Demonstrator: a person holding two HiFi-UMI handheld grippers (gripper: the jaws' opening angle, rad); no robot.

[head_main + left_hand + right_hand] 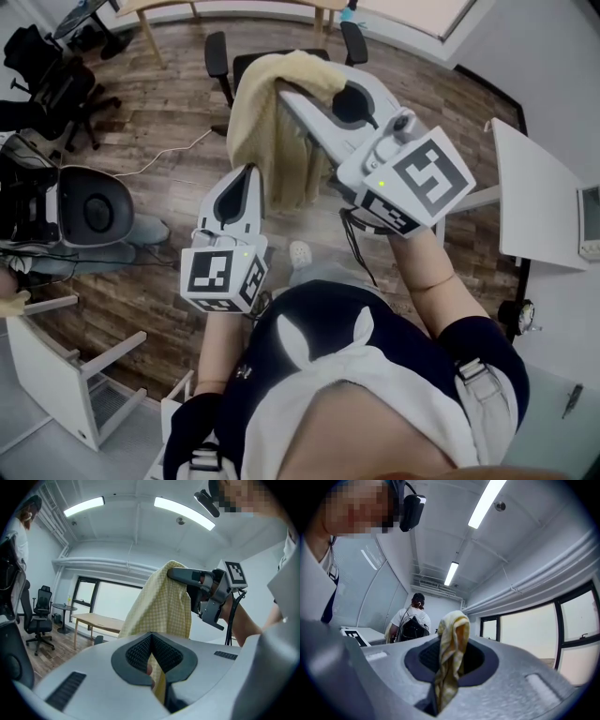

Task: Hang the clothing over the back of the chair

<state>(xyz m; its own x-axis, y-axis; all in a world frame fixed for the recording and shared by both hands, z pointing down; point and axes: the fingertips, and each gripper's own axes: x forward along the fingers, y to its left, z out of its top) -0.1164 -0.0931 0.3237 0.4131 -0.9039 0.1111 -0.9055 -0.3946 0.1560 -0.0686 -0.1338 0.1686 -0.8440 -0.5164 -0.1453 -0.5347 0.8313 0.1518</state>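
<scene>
Right gripper (289, 90) stood higher, forearm stretched forward, jaws clenched on the top fold of the yellow clothing (272, 141). Left gripper (246, 176) sat lower, nearer the body, clamped on the cloth's hanging edge (pads nearly meeting). Clothing hung in the air in front of the chair (217, 54).

Around me: wood-plank floor (169, 187), a black office chair (41, 613) off to my left, a long wooden table (101, 620) by the window (112, 599), 2 light strips (84, 506) overhead.
</scene>
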